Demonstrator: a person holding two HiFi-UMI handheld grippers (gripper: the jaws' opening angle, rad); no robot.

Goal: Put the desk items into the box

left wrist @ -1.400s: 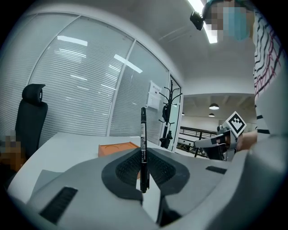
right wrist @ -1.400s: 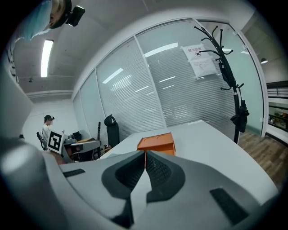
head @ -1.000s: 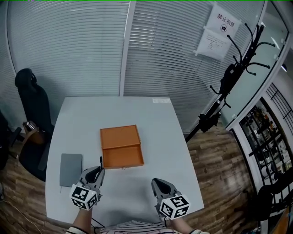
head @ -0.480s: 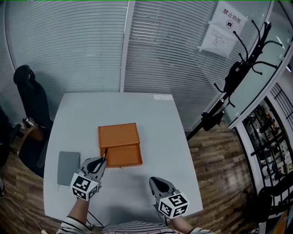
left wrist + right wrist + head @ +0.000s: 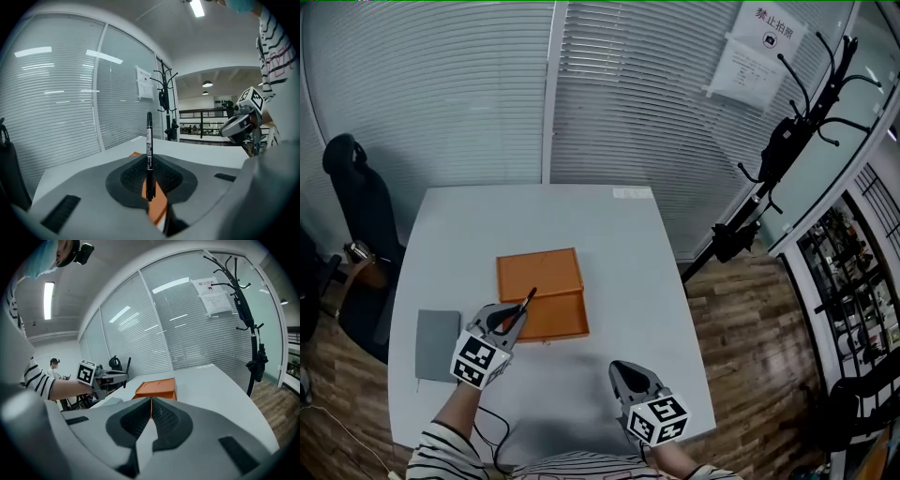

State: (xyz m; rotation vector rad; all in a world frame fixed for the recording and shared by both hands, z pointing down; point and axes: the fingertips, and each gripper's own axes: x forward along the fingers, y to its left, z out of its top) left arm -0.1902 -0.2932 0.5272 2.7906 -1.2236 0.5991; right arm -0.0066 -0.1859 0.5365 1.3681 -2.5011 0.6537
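An orange box lies flat in the middle of the light grey table; a ridge splits its top into a far and a near part. My left gripper is shut on a black pen, which pokes out over the box's near left corner. In the left gripper view the pen stands upright between the closed jaws, with orange showing below. My right gripper is shut and holds nothing, near the table's front edge. The right gripper view shows the box ahead and the left gripper to its left.
A grey notebook lies at the table's left side beside the left gripper. A black office chair stands left of the table. A coat stand rises at the right, and blinds cover the glass wall behind.
My left gripper has carried the pen forward and to the right, from the table's front left up to the box's near left corner. The right gripper has barely moved.
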